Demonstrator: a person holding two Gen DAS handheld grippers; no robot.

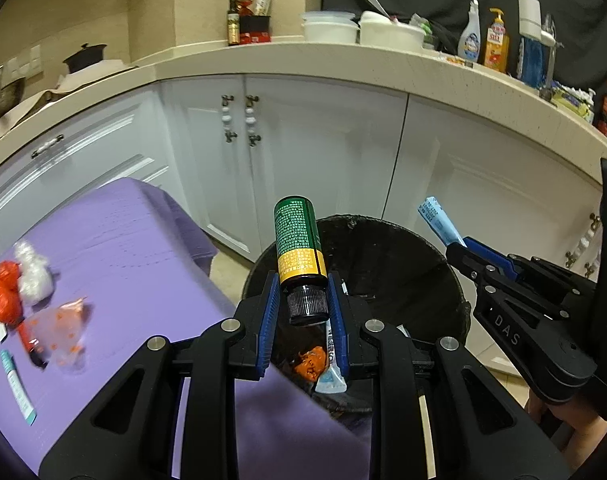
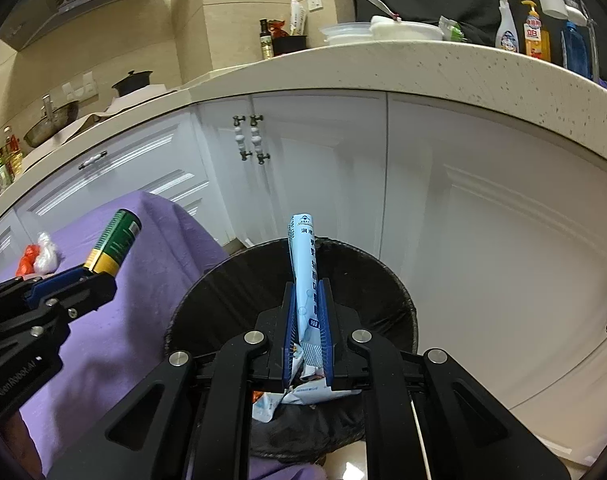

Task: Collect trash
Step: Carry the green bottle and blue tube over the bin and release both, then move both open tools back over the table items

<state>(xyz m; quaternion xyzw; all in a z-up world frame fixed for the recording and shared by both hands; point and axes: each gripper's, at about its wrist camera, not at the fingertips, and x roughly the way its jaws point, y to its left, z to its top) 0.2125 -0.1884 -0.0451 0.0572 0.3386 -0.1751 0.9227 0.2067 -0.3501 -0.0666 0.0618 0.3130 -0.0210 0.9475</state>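
Both tongs hung over the black bin (image 1: 403, 272): left tongs (image 1: 303, 312) clamped the green bottle (image 1: 297, 240), right tongs (image 2: 308, 320) the blue packet (image 2: 305, 264). Next I judged both needed releasing over the bin

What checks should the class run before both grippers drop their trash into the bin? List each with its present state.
1. Left gripper shut on the green bottle by its black cap: ok.
2. Right gripper shut on the blue sachet: ok.
3. Black trash bin open, with room inside: ok.
4. Green bottle fully over the bin mouth: cannot tell; it sits near the bin's rim beside the purple cloth.
5. Blue sachet over the bin mouth: ok.
6. Grippers apart from each other: ok.
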